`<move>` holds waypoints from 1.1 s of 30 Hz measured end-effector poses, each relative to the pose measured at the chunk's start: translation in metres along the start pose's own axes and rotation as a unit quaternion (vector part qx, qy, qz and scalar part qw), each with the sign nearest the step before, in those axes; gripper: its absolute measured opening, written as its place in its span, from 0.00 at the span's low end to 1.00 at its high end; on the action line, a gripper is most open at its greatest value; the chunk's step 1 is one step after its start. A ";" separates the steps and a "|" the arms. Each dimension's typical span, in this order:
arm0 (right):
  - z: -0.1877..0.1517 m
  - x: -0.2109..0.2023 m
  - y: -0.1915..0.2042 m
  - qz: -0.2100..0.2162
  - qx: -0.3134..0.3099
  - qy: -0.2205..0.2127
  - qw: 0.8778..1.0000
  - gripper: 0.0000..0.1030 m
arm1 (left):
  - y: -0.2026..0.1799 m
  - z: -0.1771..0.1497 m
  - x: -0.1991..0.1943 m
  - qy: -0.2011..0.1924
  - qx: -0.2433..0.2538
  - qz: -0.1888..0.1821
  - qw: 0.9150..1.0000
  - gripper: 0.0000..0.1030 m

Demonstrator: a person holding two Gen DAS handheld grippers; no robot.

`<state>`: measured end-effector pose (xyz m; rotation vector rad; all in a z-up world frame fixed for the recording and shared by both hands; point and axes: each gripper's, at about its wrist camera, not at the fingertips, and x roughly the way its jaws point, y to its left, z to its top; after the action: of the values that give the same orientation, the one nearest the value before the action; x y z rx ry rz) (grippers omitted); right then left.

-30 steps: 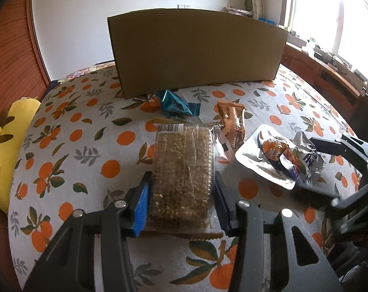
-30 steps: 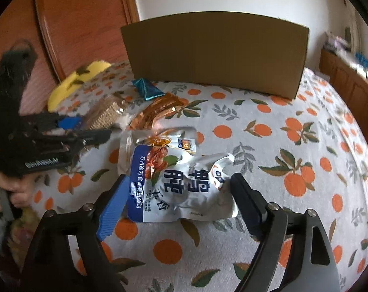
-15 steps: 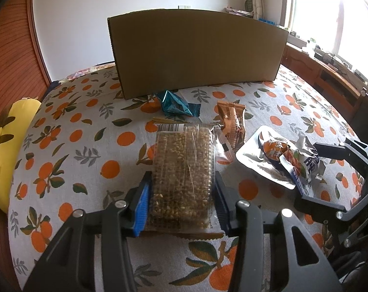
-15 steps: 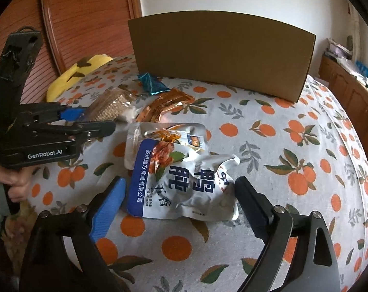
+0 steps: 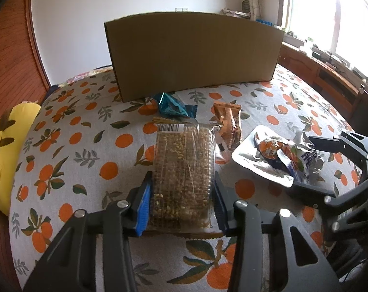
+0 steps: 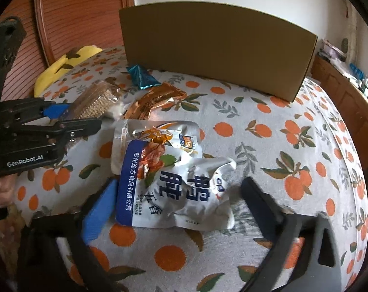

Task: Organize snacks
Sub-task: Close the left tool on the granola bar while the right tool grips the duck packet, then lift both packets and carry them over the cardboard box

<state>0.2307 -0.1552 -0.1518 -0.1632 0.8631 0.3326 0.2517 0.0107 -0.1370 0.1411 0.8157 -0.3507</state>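
Snacks lie on the orange-print cloth [image 5: 86, 150] before a cardboard box [image 5: 191, 53]. The left gripper [image 5: 181, 194] has just tightened and clenches the clear tray of grain bars [image 5: 182, 170]. At its three o'clock the right gripper [image 6: 179, 202] has just been closing; its jaws straddle the silver pouch [image 6: 184, 189], pads not pressing. At twelve o'clock lies a teal packet [image 5: 171, 105].

I'm looking at a white cloth [image 5: 86, 160] printed with oranges and green leaves, a plain brown box [image 5: 191, 53], a teal wrapper [image 5: 171, 105], a copper wrapper [image 5: 229, 124], and a silver-and-blue pouch [image 6: 174, 177].
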 end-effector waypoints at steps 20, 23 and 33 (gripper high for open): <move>-0.007 -0.036 -0.030 0.044 0.026 -0.029 0.998 0.60 | -0.009 0.005 -0.037 -0.054 -0.006 -0.010 0.998 0.41; -0.004 -0.044 -0.030 0.045 0.027 -0.038 0.998 0.60 | -0.011 0.011 -0.047 -0.066 -0.003 -0.011 0.998 0.41; 0.026 -0.073 -0.040 0.040 0.010 -0.072 0.997 0.61 | -0.015 0.036 -0.066 -0.099 0.003 -0.006 0.995 0.41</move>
<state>0.2194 -0.2016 -0.0795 -0.0855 0.7318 0.4055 0.2290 0.0039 -0.0636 0.1052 0.6197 -0.3720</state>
